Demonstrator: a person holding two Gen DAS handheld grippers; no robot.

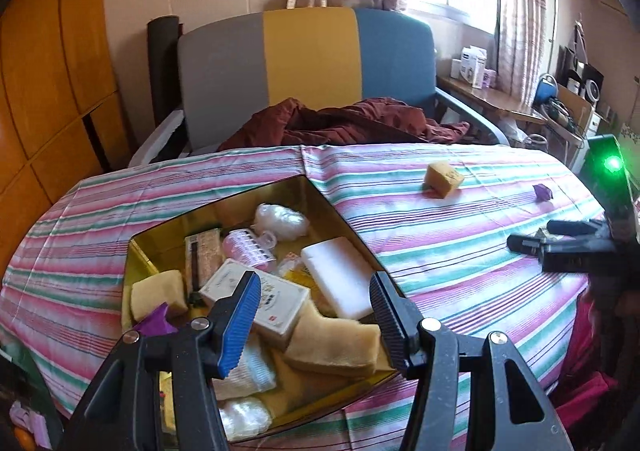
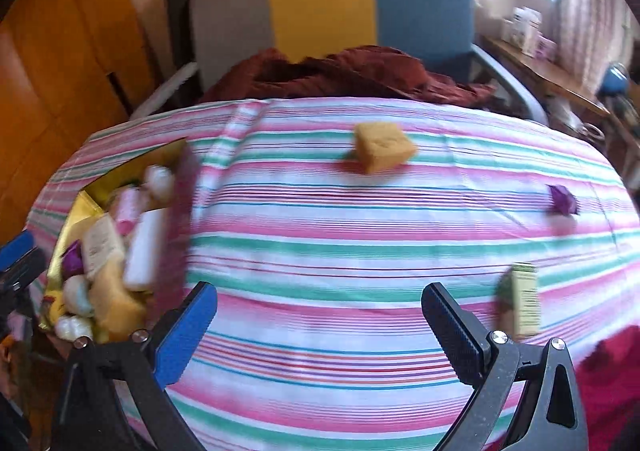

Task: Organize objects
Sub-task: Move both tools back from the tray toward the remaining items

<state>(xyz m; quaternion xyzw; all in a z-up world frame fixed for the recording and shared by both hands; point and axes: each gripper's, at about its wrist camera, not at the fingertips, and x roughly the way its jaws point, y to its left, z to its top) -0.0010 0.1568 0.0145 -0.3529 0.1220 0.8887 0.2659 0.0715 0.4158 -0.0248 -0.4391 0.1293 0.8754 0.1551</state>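
The bench [image 2: 320, 251] carries a gold box [image 1: 160, 247] already crowded with sponges and packets, and three strays lie outside it: a sponge [image 2: 382, 147], a green carton [image 2: 524, 299] and a purple wrapper [image 2: 562, 201]. My left gripper [image 1: 312, 315] hovers over the box, fingers part-open and empty. My right gripper [image 2: 320, 327], fingers wide and empty, is between pickups; I judge the carton, nearest, should be next, which needs a swing right.

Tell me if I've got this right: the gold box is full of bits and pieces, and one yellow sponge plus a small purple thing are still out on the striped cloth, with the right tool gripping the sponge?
Not quite. The right wrist view shows the right tool open and empty, apart from the yellow sponge. The rest holds: gold box full, purple thing on the striped cloth.
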